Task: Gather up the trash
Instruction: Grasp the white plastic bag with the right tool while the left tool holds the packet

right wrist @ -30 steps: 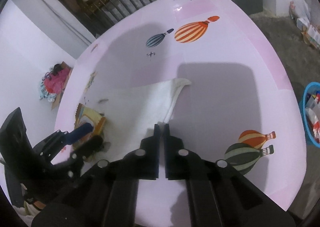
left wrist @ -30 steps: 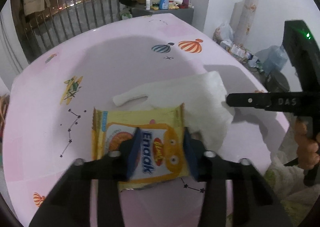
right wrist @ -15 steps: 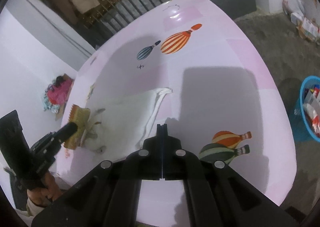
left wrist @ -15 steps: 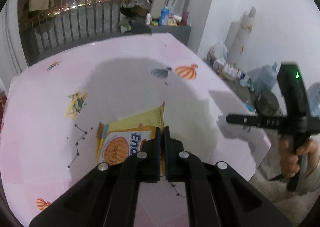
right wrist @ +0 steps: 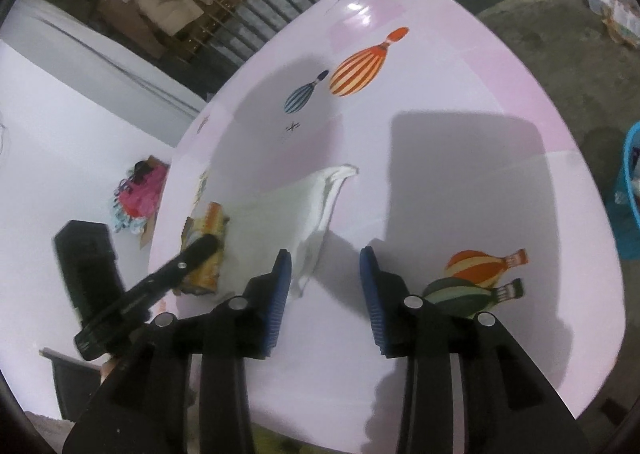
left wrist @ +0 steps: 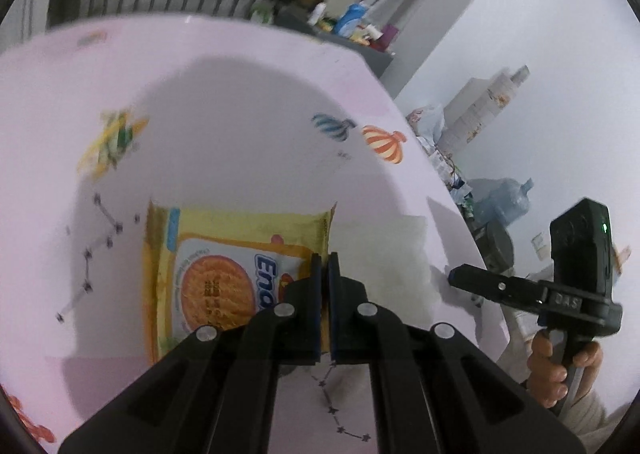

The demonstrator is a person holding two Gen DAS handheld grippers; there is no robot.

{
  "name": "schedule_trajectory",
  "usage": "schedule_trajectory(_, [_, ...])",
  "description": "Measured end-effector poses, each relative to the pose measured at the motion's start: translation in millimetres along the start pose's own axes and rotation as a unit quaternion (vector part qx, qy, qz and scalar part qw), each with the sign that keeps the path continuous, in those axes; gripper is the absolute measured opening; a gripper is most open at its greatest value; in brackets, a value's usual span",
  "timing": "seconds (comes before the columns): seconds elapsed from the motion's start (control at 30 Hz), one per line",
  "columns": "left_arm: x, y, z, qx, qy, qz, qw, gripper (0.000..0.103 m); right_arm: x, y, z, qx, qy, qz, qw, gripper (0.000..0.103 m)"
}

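Your left gripper (left wrist: 324, 266) is clamped on the right edge of the yellow snack wrapper (left wrist: 224, 274), its jaws pressed together with only the thin foil between them. The wrapper sits near the left edge of the pink tabletop (left wrist: 240, 113), and from your wrist view its long axis runs left to right, so most of the packet hangs out to the left of the jaws. Whether it is clear of the surface or only tipped up you cannot tell from either view. Just to its right lies the white plastic bag (right wrist: 296, 213), flat and slack, stretching from the wrapper toward the middle of the tabletop with its twisted handle pointing at the far side. Your right gripper (right wrist: 326, 278) is spread wide and empty, hovering at the near edge of the tabletop with the bag's near corner just beyond its left finger. That makes your right hand the nearer one to the bag's loose edge, and the bag lies directly between the two grippers, so the wrapper probably goes rightward into it.
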State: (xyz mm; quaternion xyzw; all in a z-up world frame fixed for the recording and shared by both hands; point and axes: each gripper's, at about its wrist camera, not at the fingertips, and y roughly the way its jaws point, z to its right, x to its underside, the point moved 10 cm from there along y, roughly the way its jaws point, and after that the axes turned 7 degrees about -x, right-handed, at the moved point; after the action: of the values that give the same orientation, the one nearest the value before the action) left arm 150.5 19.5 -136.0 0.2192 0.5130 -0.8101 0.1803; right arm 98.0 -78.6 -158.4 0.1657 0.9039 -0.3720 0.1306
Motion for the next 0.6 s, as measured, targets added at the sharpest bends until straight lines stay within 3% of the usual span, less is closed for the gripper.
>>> schedule_trajectory(0.1, [1, 2, -5, 0.015, -0.017, -0.003, 0.9997, 0.002, -1, 6, -5, -0.012, 0.0, -0.007, 1.0, 0.035])
schedule_trajectory(0.47, [4, 1, -6, 0.019, -0.016, -0.002, 0.9997, 0.002, 1, 31, -29, -0.045, -0.012, -0.026, 0.999, 0.034])
schedule_trajectory(0.6, [5, 1, -6, 0.018, -0.014, -0.001, 0.9997, 0.002, 4, 35, -26, -0.046, -0.001, -0.027, 0.999, 0.014])
